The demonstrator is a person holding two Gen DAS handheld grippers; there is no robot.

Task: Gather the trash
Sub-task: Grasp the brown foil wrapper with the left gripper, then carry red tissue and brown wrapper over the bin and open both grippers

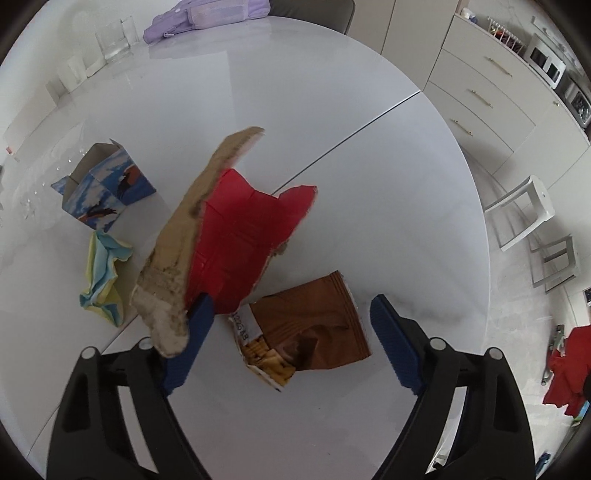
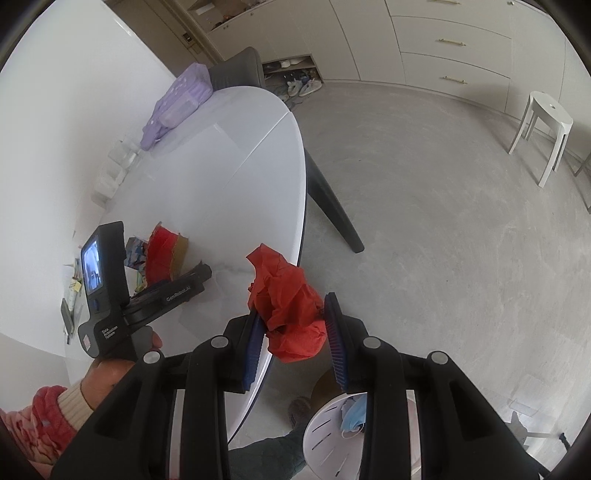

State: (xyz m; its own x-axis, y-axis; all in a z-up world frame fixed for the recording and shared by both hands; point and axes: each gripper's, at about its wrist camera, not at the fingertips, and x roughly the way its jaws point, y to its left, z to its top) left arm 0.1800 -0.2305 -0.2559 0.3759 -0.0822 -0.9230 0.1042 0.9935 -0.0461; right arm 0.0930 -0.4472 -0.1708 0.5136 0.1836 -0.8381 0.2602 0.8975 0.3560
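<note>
On the white table a torn piece of red and brown cardboard stands tilted, its brown flap lying against the outer side of one blue finger. My left gripper is open wide above a brown snack wrapper, which lies flat between the fingers without touching them. In the right wrist view my right gripper is shut on a crumpled red paper at the table's edge. A white slotted bin stands on the floor below it.
A blue box printed with birds and a crumpled yellow and blue paper lie to the left. A purple bag and clear glasses sit far back. A dark chair, white stool and drawers surround the table.
</note>
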